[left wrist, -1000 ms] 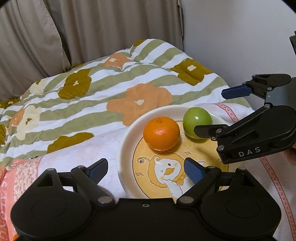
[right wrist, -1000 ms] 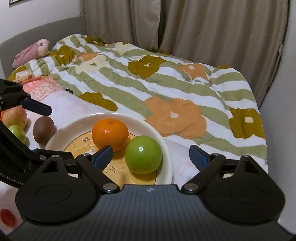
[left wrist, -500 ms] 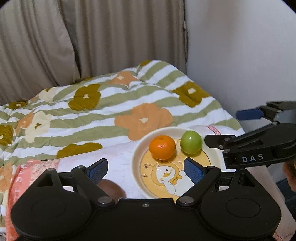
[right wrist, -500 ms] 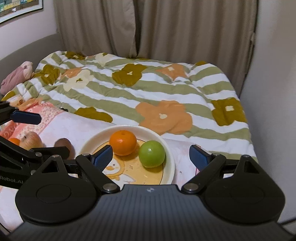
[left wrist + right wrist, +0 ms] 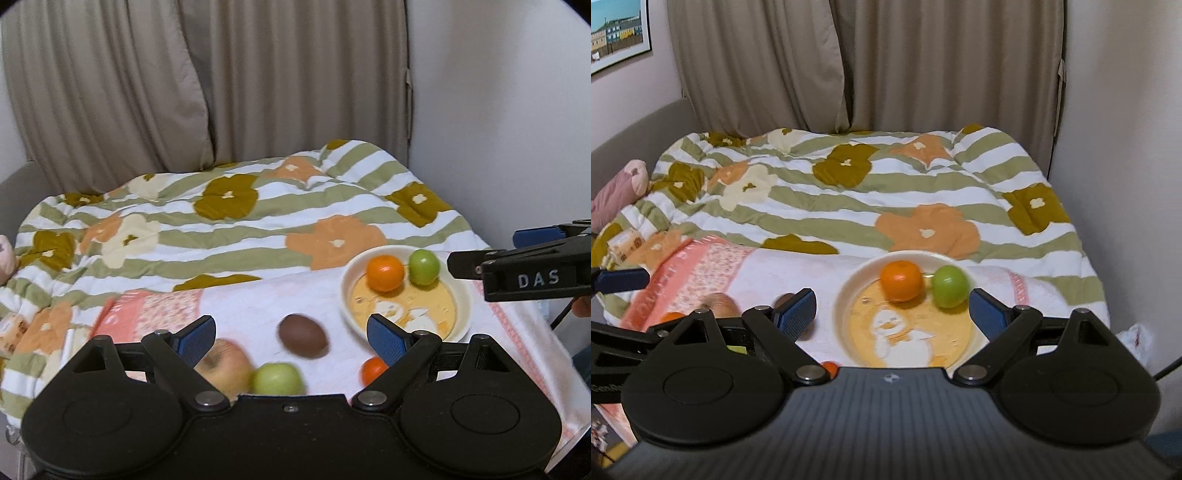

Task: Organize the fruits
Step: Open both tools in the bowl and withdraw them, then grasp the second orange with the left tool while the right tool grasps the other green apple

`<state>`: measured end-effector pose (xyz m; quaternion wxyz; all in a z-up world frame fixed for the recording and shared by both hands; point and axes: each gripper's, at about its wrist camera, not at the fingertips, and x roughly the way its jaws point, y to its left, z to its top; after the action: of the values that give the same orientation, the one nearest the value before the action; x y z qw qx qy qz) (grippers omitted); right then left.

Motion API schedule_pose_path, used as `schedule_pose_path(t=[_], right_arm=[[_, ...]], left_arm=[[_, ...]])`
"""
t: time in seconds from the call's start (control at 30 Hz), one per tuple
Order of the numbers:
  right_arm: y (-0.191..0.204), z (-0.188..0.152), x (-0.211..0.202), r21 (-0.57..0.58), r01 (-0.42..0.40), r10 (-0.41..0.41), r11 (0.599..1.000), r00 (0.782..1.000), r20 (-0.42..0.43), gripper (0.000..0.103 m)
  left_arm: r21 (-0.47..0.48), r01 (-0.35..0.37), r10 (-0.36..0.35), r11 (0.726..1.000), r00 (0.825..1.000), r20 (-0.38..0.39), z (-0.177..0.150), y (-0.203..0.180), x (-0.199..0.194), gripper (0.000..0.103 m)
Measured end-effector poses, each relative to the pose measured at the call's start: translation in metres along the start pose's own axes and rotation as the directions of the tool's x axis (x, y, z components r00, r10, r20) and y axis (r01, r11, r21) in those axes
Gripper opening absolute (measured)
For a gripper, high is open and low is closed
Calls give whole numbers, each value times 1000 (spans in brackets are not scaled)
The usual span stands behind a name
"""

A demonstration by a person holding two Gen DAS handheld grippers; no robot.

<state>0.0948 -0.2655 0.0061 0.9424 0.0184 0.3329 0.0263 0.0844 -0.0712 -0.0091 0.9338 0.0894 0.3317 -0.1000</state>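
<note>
The left gripper's [image 5: 290, 338] body hides part of the blurred apple [image 5: 225, 365], the green fruit [image 5: 277, 378] and the small orange [image 5: 373, 370].

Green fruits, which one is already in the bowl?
The green fruit beside the orange in the bowl; the other green one lies on the cloth.
</note>
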Motion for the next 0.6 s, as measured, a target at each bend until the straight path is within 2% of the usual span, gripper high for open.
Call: schedule_pose_path(t=[0.3,0.6], right_arm=[[69,-25,0,7,-25,25,1000,1000,-4,103],[118,-62,40,57,-57,56,997,998,18,103]], left_arm=[[-19,-35,34,999,999,-17,-35,57,-5,92],[20,-70,70,997,997,-11,-69,107,30,92]])
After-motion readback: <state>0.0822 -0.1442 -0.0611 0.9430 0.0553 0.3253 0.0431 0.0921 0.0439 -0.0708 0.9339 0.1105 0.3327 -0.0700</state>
